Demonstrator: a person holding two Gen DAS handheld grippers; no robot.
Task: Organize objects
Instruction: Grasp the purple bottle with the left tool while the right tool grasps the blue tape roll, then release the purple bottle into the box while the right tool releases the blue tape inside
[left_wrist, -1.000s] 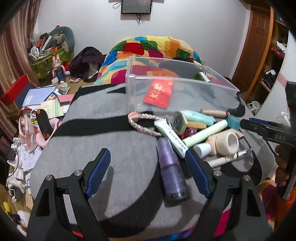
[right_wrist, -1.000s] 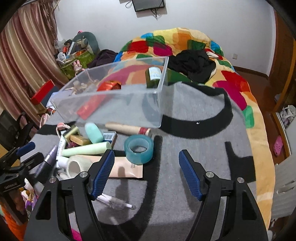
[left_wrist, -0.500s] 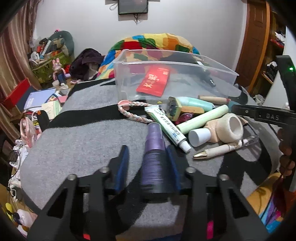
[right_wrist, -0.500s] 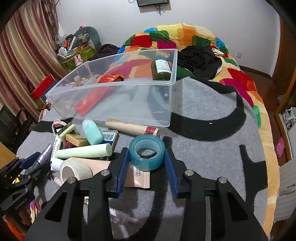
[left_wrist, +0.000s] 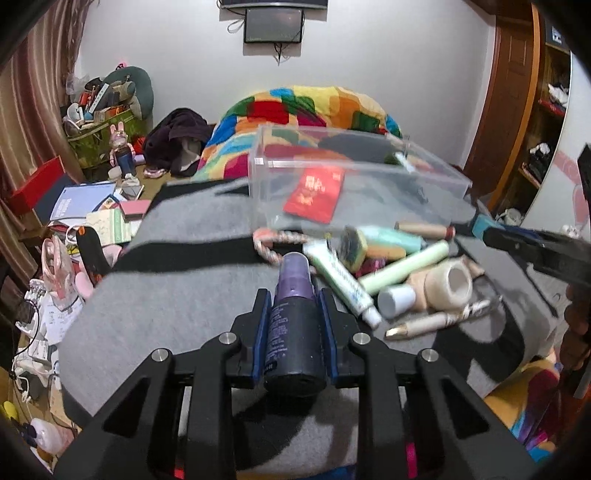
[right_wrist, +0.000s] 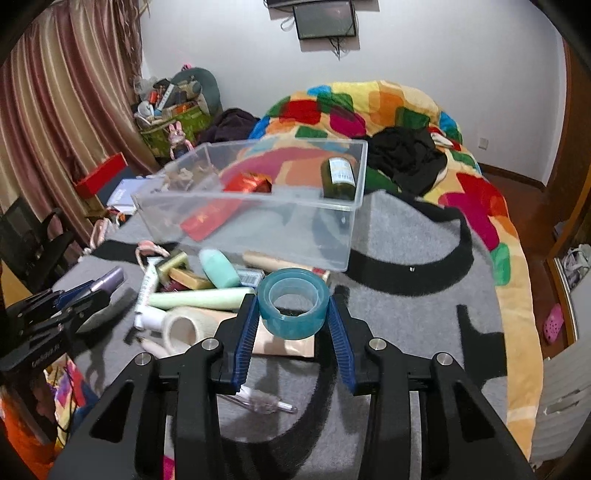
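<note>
My left gripper (left_wrist: 293, 301) is shut on a purple spray bottle (left_wrist: 293, 325) and holds it lifted above the grey mat. My right gripper (right_wrist: 293, 308) is shut on a teal tape roll (right_wrist: 293, 304), lifted off the mat. A clear plastic bin (left_wrist: 354, 184) (right_wrist: 258, 210) stands behind the pile; it holds a red packet (left_wrist: 316, 194) and a dark green bottle (right_wrist: 338, 177). A pile of tubes and sticks (left_wrist: 388, 266) (right_wrist: 192, 291) lies in front of the bin. The left gripper also shows in the right wrist view (right_wrist: 74, 299).
A grey and black mat (right_wrist: 406, 288) covers the bed, with a colourful quilt (right_wrist: 388, 110) behind it. A white tape roll (left_wrist: 448, 286), a gold-tipped pen (left_wrist: 421, 326) and a pink rope (left_wrist: 271, 242) lie on the mat. Clutter fills the floor at left (left_wrist: 92, 214).
Both grippers closed, the left on the purple bottle and the right on the teal tape roll. Both have since lifted their objects off the mat.
</note>
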